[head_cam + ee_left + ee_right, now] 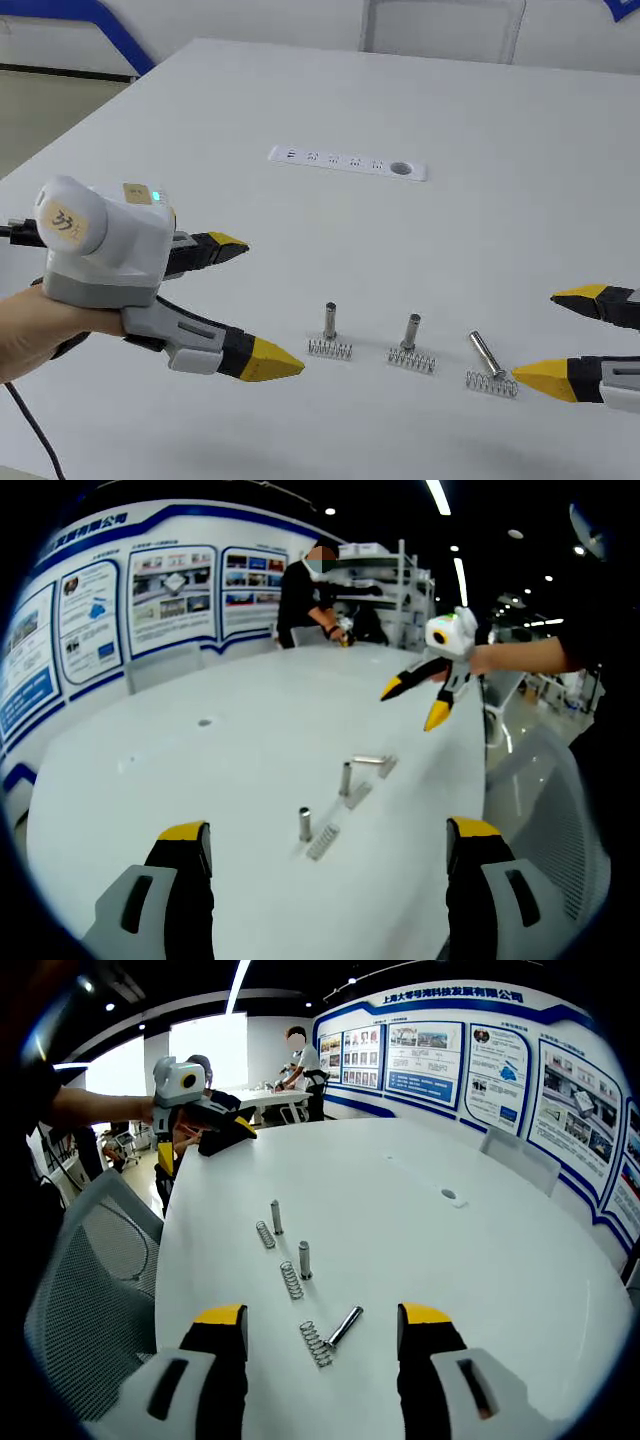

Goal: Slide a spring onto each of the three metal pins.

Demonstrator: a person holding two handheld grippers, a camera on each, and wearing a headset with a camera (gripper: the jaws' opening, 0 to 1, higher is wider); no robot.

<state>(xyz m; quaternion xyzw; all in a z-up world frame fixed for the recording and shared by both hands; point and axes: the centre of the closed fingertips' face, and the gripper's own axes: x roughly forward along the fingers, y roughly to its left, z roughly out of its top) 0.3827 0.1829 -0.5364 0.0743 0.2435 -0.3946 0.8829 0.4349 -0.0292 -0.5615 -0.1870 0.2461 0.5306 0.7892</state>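
1. My left claw [272, 305]: jaws spread, empty.
2. My right claw [535, 335]: jaws spread, empty, lower tip just beside the right spring [491, 383].
3. Metal pins, 3, in a row on my side of the power strip [347, 163]: left pin [330, 320] and middle pin [411, 330] upright, right pin [485, 352] toppled.
4. Left spring [330, 349], middle spring [411, 361]: loose, like the right one, each farther from the strip than its pin. None threaded.
5. Risk, as I judge it: a nudge rolls the toppled pin, and a spring pinched off-centre may flick away.

Place: office-like showroom or lab hall
Walls: blue-trimmed poster boards [430, 1055]
Furniture: large white table [470, 250], mesh chair [90, 1290]
Ceiling: strip lights [437, 495]
Tabletop: built-in socket strip [347, 162]
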